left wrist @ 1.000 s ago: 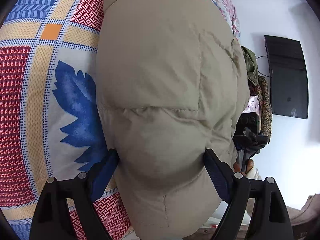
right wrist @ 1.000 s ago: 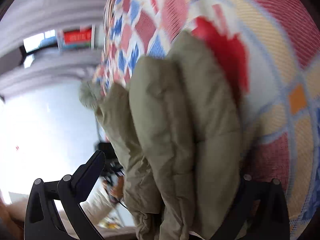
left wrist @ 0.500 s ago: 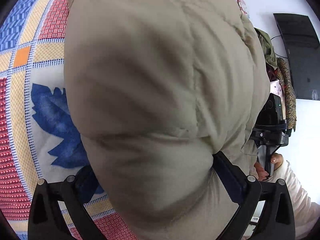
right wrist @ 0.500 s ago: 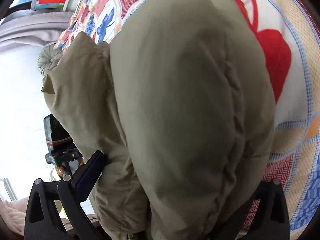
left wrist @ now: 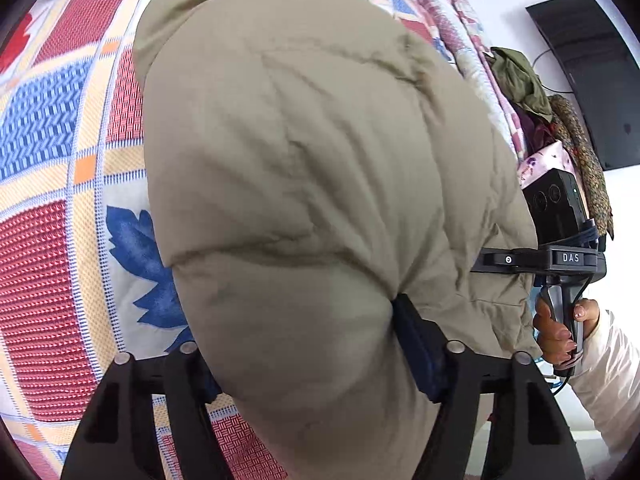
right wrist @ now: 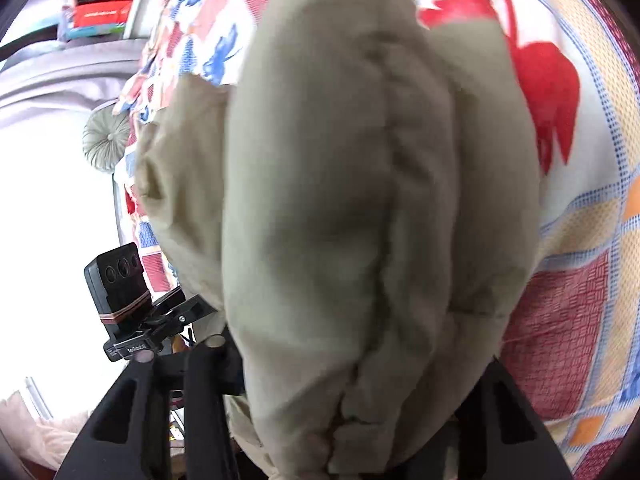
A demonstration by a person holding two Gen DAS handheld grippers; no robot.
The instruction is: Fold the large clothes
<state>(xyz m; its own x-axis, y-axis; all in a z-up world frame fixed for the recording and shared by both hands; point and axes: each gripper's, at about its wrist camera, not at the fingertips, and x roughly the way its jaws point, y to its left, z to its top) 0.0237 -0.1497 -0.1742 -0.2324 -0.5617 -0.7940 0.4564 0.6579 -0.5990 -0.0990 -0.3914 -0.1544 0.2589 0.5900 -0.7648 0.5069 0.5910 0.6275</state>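
A puffy beige quilted jacket [left wrist: 320, 184] fills the middle of both wrist views, lying on a bedspread [left wrist: 48, 240] patterned in red, blue and orange checks with blue and red leaf shapes. In the left wrist view the left gripper [left wrist: 304, 344] comes up from the bottom edge with a thick bulge of the jacket between its fingers; the right-hand pad [left wrist: 416, 344] digs into the fabric and puckers it, while the left-hand pad is mostly hidden behind the padding. Its jaws are closing, and they already pinch the jacket. At the right edge of that view a hand [left wrist: 560, 328] in a pale sleeve [left wrist: 608, 368] grips the handle of the other tool (its small black camera sits just above). Behind it, at the upper right, a dark screen [left wrist: 592, 80] hangs on a white wall, with a heap of clothes [left wrist: 524, 80] beside it. In the right wrist view the right gripper [right wrist: 352, 368] also enters from the bottom, and a stitched fold of the jacket bulges between its fingers and hides most of both; its jaws are closing on that fold, the fabric squeezed narrow at the bottom of the frame. At the lower left of this view the other tool's camera [right wrist: 118, 280] shows, and a round grey cushion [right wrist: 106, 140] lies at the left beside the bed.
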